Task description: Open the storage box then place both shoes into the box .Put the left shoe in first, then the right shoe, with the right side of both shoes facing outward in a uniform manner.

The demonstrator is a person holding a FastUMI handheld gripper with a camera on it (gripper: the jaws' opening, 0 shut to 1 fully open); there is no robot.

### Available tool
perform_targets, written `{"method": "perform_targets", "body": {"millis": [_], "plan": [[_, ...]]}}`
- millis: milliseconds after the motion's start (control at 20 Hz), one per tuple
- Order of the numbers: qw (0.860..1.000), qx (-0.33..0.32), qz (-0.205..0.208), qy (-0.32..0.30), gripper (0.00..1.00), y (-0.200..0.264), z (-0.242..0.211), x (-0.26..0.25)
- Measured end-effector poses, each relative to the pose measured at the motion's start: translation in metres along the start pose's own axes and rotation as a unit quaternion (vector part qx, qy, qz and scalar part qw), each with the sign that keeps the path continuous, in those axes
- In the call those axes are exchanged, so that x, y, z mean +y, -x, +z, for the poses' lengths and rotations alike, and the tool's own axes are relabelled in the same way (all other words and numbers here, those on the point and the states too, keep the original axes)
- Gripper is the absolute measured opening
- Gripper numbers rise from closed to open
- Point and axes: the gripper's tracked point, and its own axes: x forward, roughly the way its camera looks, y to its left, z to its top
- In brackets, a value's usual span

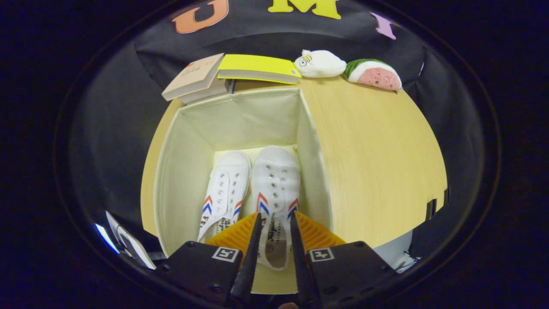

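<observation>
1. The worktop [377, 163] is pale wood and carries everything here.
2. The box [180, 171] stands open on it, cream fabric walls upright, its mouth facing up toward the tool.
3. Two white shoes lie side by side on the box floor, toes pointing away from the tool. The left-hand shoe [225, 193] sits near the box's left wall; the right-hand shoe [276, 189] lies just beside it, close to the right wall. Both show red and blue chevrons on their sides.
4. The tool [275, 234] hangs over the near end of the box. Its fingers [254, 249] stand apart, one on each side of the right-hand shoe's heel opening; I cannot tell whether they press on it.
5. Beyond the box, at the worktop's far edge, lie a tan book [195, 77] and a yellow book [257, 68], touching.
6. To their right sit a white plush [321, 63] and a watermelon plush [374, 74], close together.
</observation>
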Motion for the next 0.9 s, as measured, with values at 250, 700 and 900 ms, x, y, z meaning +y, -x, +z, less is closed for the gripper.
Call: {"method": "perform_targets", "body": {"millis": [250,700,900], "plan": [[0.994,-0.113,-0.004,0.014,0.73,0.064,0.035,-0.015],[0.935,-0.351,-0.057,0.011,0.93,0.194,0.080,-0.076],[0.899,-0.433,-0.065,0.011,1.00,0.237,0.084,-0.089]]}}
